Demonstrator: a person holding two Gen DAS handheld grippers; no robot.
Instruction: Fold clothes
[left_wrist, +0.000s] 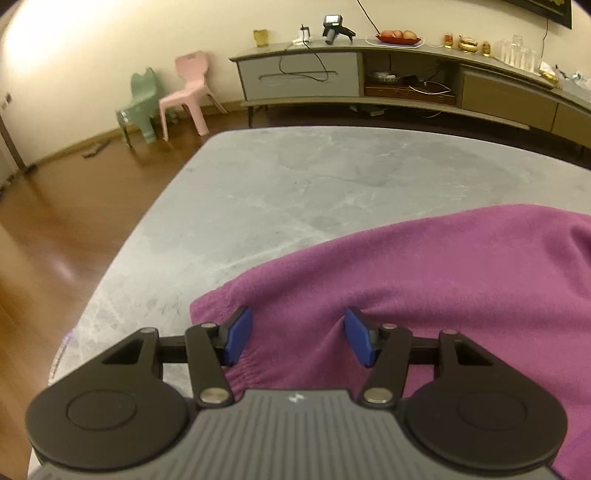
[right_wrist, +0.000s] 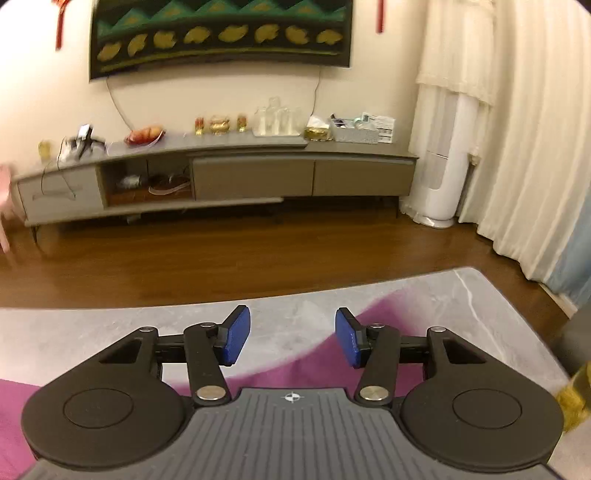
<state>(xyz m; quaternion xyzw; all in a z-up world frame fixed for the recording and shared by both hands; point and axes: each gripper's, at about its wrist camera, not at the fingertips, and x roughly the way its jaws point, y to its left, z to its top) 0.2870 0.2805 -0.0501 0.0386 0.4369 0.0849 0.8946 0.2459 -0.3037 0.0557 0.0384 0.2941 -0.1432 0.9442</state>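
1. A purple garment (left_wrist: 424, 273) lies rumpled on the grey marbled desk (left_wrist: 295, 184).
2. Left tool (left_wrist: 297, 338) open, pads apart over the garment's gathered edge, gripping nothing.
3. Right tool (right_wrist: 291, 338) open, empty above the desk.

We see our left gripper (left_wrist: 298, 338) and right gripper (right_wrist: 292, 336) built alike: black linkage arms, round black discs, silver rivets, blue pads (left_wrist: 239, 334), ribbed grey housing bearing a small white mark.
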